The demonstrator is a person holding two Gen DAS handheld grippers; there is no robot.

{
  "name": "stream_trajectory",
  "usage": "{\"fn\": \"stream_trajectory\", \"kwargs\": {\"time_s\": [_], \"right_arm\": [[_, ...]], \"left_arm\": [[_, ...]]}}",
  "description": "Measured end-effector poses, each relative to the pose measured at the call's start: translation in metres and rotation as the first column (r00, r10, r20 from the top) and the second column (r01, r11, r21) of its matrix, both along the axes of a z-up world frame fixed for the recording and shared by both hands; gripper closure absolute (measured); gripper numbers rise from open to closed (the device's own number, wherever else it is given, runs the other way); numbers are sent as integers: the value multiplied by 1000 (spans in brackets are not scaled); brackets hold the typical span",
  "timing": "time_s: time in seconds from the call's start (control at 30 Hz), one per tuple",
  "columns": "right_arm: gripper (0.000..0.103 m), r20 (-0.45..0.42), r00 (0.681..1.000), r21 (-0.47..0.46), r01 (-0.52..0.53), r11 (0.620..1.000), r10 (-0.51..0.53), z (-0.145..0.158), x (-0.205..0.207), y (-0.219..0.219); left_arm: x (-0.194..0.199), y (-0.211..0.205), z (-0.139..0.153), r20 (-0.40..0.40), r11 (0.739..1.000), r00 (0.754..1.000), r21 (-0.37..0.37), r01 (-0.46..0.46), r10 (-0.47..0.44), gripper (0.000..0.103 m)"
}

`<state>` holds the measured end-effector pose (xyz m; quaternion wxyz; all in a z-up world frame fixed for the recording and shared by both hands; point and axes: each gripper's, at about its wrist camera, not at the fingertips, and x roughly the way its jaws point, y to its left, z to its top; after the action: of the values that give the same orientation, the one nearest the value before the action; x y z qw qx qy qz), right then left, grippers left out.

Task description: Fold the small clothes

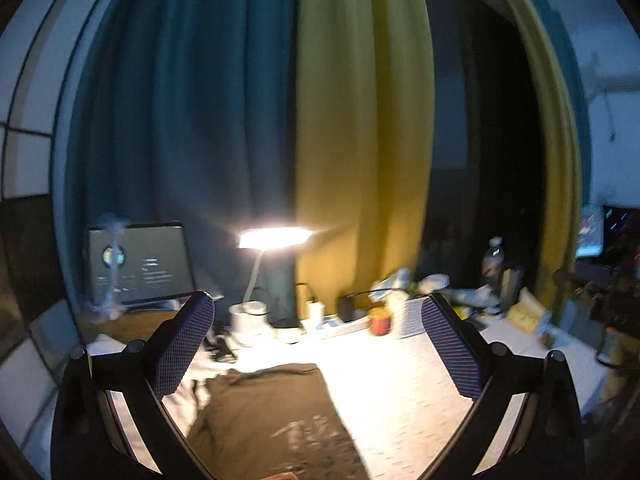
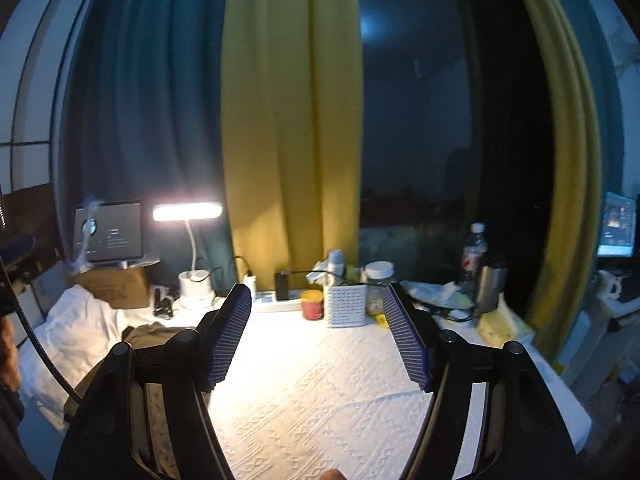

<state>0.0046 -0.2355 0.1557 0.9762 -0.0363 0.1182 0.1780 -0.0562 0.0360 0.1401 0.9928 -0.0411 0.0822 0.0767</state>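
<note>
A dark olive-brown garment (image 1: 272, 420) with a pale print lies flat on the white textured cloth (image 1: 400, 392) covering the table, below and between the fingers in the left wrist view. My left gripper (image 1: 320, 312) is open and empty, held above the garment. In the right wrist view the garment (image 2: 148, 336) shows partly at the left, behind the left finger. My right gripper (image 2: 318, 304) is open and empty, above bare white cloth (image 2: 320, 392) to the garment's right.
At the table's back stand a lit desk lamp (image 2: 188, 212), a tablet (image 2: 110, 232) on a cardboard box, a power strip, a red jar (image 2: 313, 305), a white perforated holder (image 2: 347, 304), bottles (image 2: 474, 248) and a steel flask. White crumpled cloth (image 2: 76, 328) lies far left. Curtains hang behind.
</note>
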Motion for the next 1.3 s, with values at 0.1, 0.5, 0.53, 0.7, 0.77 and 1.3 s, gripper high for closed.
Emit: {"fn": "stream_trajectory", "kwargs": {"time_s": [0.1,0.5,0.53,0.7,0.77,1.3], "right_arm": [[31,10,1000,10,-3,1000,3,5,-5,-2],[31,-5,1000,-12,-23,1000,23,-2,-3,9],[31,-9,1000,-12,-23,1000,23,-3,-2,9],[31,-16,1000,-16,-25,1000,24,-5,0,10],[31,-18,1000,-17,-25,1000,24,-7,1,10],[31,-39,999,-14,-23,1000,22,-13,9,8]], "left_arm": [[-3,4,0,15,1000,1000,-11,-12,12,1],[-8,8,-8,-10,998,998,25,-58,58,1],[-7,9,-8,-12,998,998,23,-59,59,1],[-4,8,-10,-29,999,999,16,-45,45,1],[-2,7,-11,-35,999,998,23,-43,43,1],[6,4,-15,-54,1000,998,22,-19,20,1]]}}
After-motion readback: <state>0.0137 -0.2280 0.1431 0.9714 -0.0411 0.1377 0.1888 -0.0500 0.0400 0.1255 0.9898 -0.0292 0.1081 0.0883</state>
